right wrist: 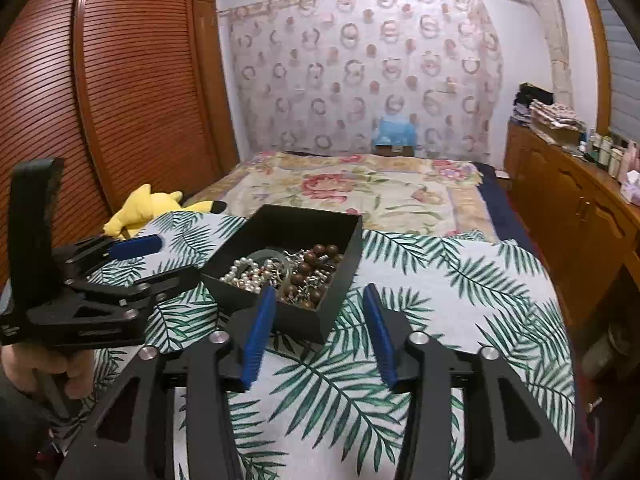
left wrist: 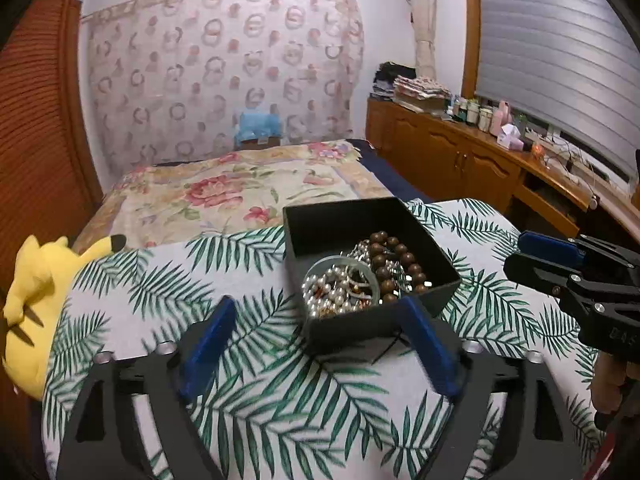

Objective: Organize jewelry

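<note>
Left wrist view: we see our left tool (left wrist: pixel 320 344) spread wide, nothing between its blue pads (left wrist: pixel 212 344), hanging just short of the black box (left wrist: pixel 344 220) w/ the near corner of the box roughly in line w/ the gap. The box sits open-topped on the table (left wrist: pixel 260 400) under a palm-leaf cloth, and the jewelry is already piled inside: a brown wooden-bead bracelet (left wrist: pixel 394 264), a tangle of pearl strands (left wrist: pixel 332 296) and a pale glass-looking bangle (left wrist: pixel 348 276) lying on top. Our guess is the box is kept central so both tools can reach it. The right tool (left wrist: pixel 548 256) shows at the right edge, side-on, pointing in twd the box; from here we can't tell how wide it stands.

Right wrist view: the right tool (right wrist: pixel 320 332) is partly spread and empty, its pads apart from everything (only cloth seen between them), w/ the box (right wrist: pixel 304 224) just ahead and slightly to the left. The left tool (right wrist: pixel 132 256) comes in from the left, a hand (right wrist: pixel 44 364) on its grip, one blue pad near the box's left wall. Beads (right wrist: pixel 316 264) and pearls (right wrist: pixel 244 276) sit mixed in one heap, so we judge sorting isn't done yet. A yellow plush toy (right wrist: pixel 152 208) lies beyond the table edge on the bed (right wrist: pixel 360 192), well apart from the box.
</note>
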Action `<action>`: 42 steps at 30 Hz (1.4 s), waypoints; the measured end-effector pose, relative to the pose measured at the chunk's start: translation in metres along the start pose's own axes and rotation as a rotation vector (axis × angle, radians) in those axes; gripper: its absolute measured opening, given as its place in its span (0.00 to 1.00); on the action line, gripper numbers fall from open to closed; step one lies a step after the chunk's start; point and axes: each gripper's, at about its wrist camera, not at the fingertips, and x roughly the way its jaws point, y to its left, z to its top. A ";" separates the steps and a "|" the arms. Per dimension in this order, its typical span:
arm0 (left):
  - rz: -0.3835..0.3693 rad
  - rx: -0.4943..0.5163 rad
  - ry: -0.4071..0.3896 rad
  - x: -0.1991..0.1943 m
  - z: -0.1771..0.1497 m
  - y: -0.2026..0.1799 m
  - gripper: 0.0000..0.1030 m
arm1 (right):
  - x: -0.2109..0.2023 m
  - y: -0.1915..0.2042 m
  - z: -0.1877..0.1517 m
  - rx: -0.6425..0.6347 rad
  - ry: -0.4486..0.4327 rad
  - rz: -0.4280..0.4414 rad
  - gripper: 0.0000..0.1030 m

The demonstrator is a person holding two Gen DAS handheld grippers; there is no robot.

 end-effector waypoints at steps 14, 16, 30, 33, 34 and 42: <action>0.043 0.006 -0.020 -0.047 -0.024 -0.003 0.92 | -0.037 0.015 -0.017 0.009 -0.061 -0.042 0.81; 0.053 0.004 -0.024 -0.053 -0.027 -0.004 0.92 | -0.042 0.018 -0.018 0.011 -0.070 -0.042 0.85; 0.076 -0.038 -0.045 -0.083 -0.036 -0.002 0.92 | -0.068 0.027 -0.031 0.050 -0.114 -0.090 0.97; 0.084 -0.047 -0.045 -0.086 -0.038 -0.001 0.92 | -0.071 0.027 -0.034 0.057 -0.122 -0.106 0.97; 0.087 -0.051 -0.043 -0.087 -0.038 0.000 0.92 | -0.071 0.027 -0.034 0.057 -0.124 -0.114 0.97; 0.090 -0.054 -0.046 -0.089 -0.041 0.003 0.92 | -0.066 0.025 -0.038 0.065 -0.109 -0.115 0.97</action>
